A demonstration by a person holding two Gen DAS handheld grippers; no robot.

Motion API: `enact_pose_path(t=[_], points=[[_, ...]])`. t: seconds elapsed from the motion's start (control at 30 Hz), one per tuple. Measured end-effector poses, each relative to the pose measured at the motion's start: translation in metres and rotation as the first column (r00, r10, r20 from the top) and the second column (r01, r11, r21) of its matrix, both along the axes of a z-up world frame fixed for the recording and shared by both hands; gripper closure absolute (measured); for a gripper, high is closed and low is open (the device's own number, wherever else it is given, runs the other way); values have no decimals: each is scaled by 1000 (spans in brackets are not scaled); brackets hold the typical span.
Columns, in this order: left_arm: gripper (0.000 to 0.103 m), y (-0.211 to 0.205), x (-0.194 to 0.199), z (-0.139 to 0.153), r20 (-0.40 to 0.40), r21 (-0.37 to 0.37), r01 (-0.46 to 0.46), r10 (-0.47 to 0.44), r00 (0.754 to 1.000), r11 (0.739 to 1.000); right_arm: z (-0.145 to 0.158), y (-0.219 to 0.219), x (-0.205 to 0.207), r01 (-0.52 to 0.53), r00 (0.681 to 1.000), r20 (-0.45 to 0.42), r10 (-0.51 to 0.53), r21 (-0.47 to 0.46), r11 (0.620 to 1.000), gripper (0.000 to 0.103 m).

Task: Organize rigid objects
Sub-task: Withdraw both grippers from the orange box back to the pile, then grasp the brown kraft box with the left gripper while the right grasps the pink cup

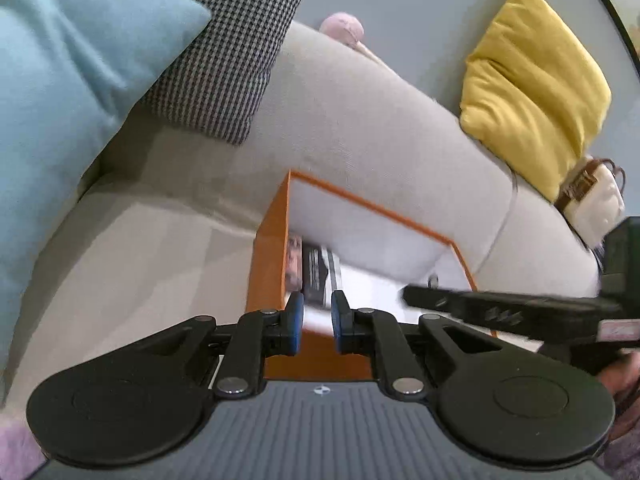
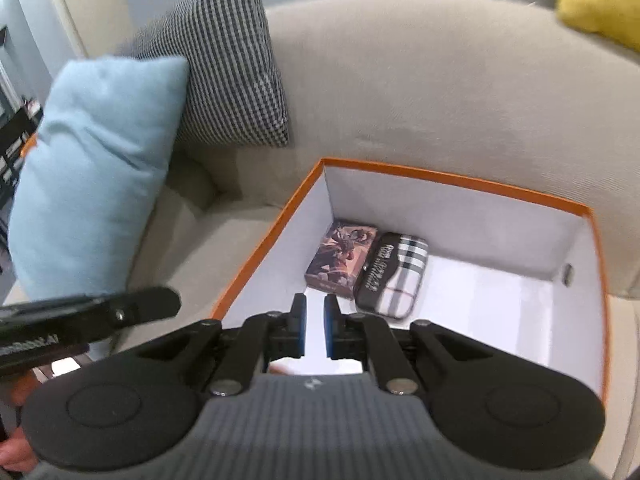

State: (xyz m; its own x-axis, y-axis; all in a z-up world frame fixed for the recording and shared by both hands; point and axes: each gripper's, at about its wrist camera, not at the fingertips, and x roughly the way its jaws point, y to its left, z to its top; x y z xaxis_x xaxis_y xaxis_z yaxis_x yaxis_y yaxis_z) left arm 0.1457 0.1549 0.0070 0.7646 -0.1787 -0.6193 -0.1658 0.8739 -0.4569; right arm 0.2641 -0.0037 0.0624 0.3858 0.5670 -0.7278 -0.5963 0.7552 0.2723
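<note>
Blue-padded, my right gripper [image 2: 315, 322] hangs empty, jaws slightly apart, over the orange box [image 2: 448, 178]; card pack [image 2: 340, 258] and plaid case [image 2: 394, 276] sit packed at 12 o'clock, saving floor space.

My left gripper [image 1: 317, 320], likewise parted and empty, waits at the box's near wall.

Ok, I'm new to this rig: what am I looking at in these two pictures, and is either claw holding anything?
There is no robot here. A person holds a two-finger claw in each hand, and each claw carries a wide-angle camera looking forward along its fingers. The black arms and blue pads low in each picture are that claw itself.

The left-wrist picture shows the left claw at the near wall of an orange box. The right-wrist picture shows the right claw above the same orange box, which sits on a beige sofa.

Inside, side by side, lie a box with printed artwork and a black-and-plaid case. Around it are a light blue cushion, a checked cushion and a yellow cushion.

Both claws show a small gap between the pads with nothing in it.
</note>
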Motion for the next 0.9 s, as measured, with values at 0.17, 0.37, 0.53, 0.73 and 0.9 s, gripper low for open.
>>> enact_pose_path(t=[0.17,0.37,0.53,0.73,0.9], points=[[88,8,-27,-27,-129,-64,40,-48,991,997,-17,-31,-43,53,998,-34,-52,18,998,92],[88,-6,-31,-60,-285,-28,173,-173,943,985,-70,-44,-80,90,976,-198,-92,-19,996,92],[87,-29,-9,-87,-407,59,285,-237,882,957,-101,-33,-100,39,968,-244,-61,-92,995,88],[80,-38,4,-103,-461,72,311,-245,853,948,-107,-32,-103,41,966,-250,-67,-108,993,78],[72,-60,-19,-90,-381,21,398,-361,851,917,-104,-45,-106,43,966,-249,-70,-113,993,78]])
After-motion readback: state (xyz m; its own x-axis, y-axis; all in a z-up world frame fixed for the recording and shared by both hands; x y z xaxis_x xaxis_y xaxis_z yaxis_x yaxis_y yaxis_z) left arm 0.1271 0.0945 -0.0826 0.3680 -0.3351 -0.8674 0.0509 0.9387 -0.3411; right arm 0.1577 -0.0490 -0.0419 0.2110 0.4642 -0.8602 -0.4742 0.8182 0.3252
